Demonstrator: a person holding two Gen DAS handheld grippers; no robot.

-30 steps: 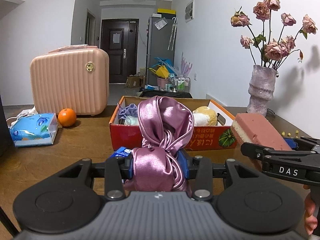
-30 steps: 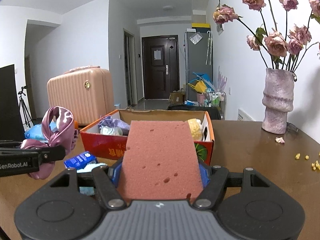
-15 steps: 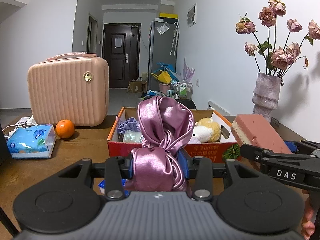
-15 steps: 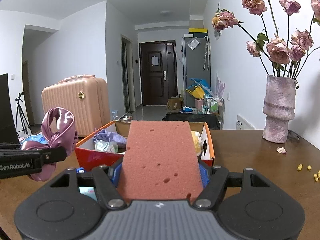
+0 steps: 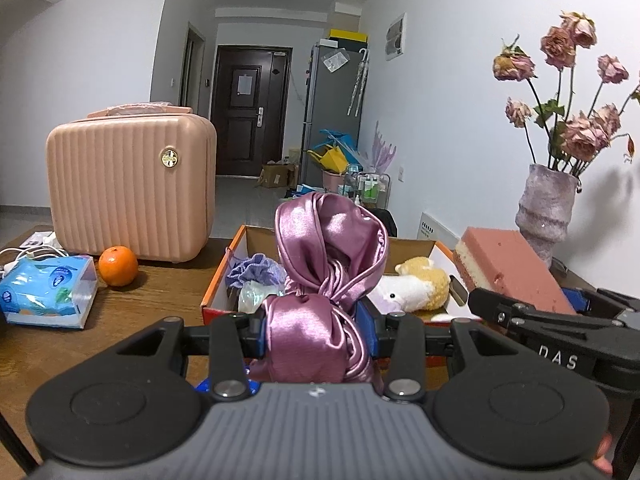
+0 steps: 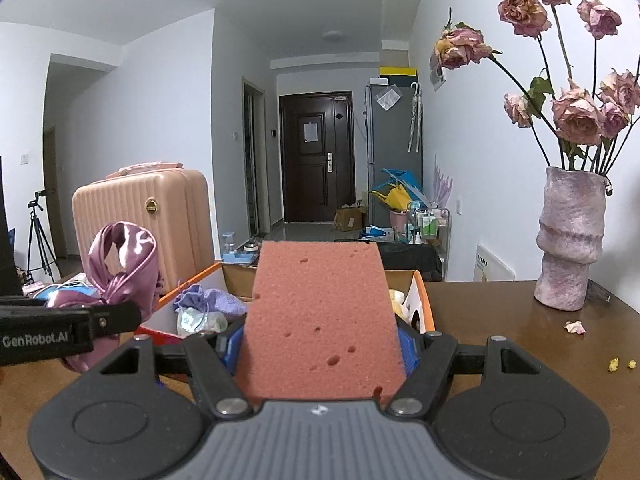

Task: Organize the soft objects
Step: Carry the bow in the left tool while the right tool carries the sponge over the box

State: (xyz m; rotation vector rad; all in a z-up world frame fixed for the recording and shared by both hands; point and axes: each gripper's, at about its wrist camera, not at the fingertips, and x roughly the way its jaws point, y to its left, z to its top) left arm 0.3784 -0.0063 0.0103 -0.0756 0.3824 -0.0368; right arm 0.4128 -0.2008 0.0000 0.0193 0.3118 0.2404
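My left gripper is shut on a shiny purple satin bundle and holds it above the near edge of the red-and-orange cardboard box. My right gripper is shut on a pink sponge, also raised near the box. The sponge shows at the right of the left wrist view, and the bundle at the left of the right wrist view. Inside the box lie a lilac pouch and a yellow-and-white plush toy.
A pink ribbed case, an orange and a blue tissue pack stand on the wooden table to the left. A vase of dried roses stands at the right by the wall, with crumbs near it.
Both grippers have risen and moved towards the box with their loads, so I look further down into the box. Both grips are unchanged.
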